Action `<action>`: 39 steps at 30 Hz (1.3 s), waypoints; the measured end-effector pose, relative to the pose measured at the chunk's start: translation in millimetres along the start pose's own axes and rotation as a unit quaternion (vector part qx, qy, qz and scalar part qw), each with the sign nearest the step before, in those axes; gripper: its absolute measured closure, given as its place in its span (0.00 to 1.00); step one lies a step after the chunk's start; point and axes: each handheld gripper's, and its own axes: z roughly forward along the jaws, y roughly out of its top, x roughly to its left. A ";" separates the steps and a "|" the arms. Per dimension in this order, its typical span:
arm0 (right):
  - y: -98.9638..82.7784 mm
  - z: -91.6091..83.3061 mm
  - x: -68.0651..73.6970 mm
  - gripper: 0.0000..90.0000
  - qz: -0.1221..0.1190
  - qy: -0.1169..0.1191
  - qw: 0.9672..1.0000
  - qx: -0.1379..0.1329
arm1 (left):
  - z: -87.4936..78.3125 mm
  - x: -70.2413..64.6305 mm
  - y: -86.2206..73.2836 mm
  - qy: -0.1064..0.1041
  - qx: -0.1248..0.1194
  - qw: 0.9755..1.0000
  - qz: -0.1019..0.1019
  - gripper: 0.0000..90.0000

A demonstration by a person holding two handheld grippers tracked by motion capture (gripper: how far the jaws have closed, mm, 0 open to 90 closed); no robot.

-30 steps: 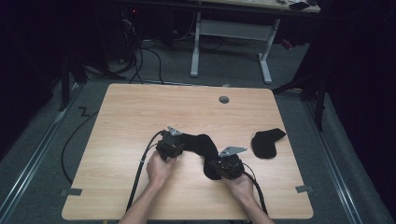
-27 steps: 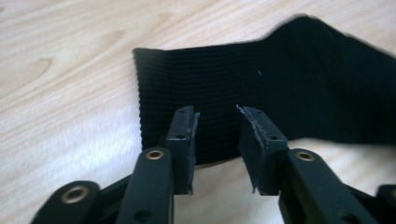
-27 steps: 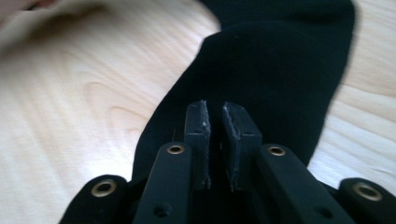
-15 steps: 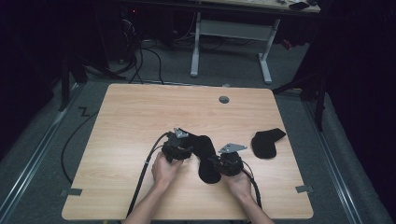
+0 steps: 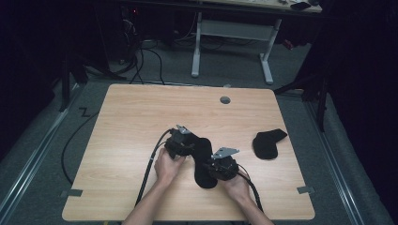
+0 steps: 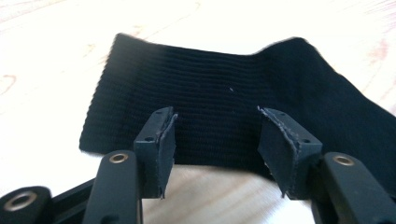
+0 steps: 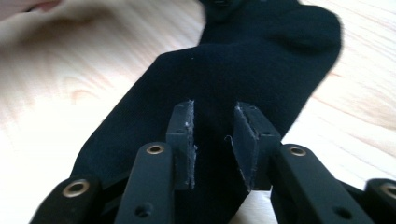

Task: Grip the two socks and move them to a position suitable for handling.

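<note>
Hovering over the ribbed cuff of a black sock (image 6: pixel 219 102), the left gripper (image 6: pixel 215 140) has just been opening, jaws apart with nothing pinched between the pads. The right gripper (image 7: pixel 214 140) has been opening too, its jaws parted narrowly above the sock's foot end and released from the fabric. Sock lies flat and stretched out on the wooden table (image 5: pixel 131 122) between both hands, near the front edge; a second black sock (image 5: pixel 267 143) sits crumpled well apart to the right.

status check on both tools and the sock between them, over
Left tool and right tool open, jaws just opening, pads off the cloth. Black sock flat on table, between both tools. Second sock lies apart, nothing in the way.
</note>
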 end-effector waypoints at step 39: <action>30.3 29.1 -44.8 0.90 0.080 -0.071 0.994 -0.007 | -4.1 -10.8 -12.4 -0.013 -0.004 0.999 0.038 0.44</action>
